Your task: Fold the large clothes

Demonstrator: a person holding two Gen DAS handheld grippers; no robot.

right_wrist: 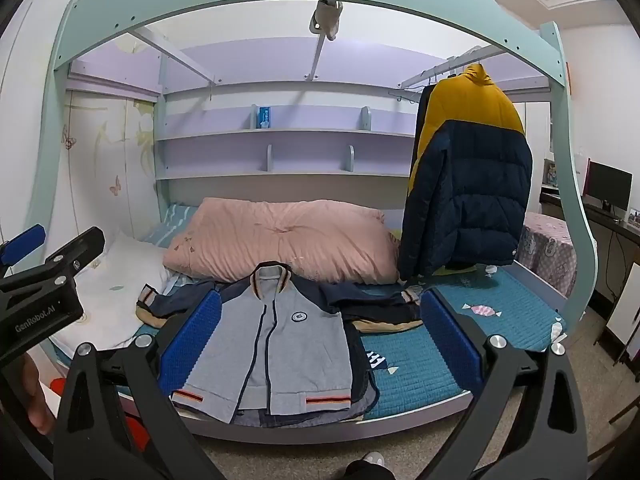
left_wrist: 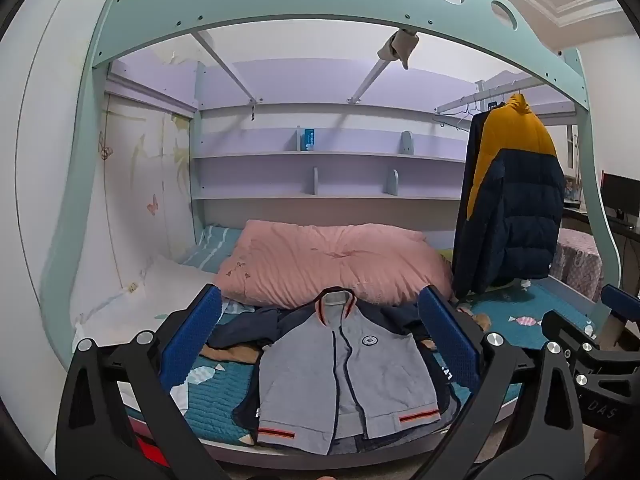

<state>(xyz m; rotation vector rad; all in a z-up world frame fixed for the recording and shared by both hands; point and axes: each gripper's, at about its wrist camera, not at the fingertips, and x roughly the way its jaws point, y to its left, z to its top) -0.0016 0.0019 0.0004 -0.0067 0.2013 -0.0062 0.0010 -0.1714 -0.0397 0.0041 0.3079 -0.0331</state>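
Both jaws stand wide open and hold nothing. The left gripper hangs short of the bed's near edge, its blue pads framing the jacket in the left wrist view without touching it. The right gripper hangs the same way, just right of the left one. The grey jacket lies front up on the teal bedspread, collar far, hem at the near edge, navy sleeves spread to left and right over other dark clothes. Beyond the collar lies a pink quilt. At the far right a yellow and navy puffer coat hangs from a rail. White bedding lies at the left.
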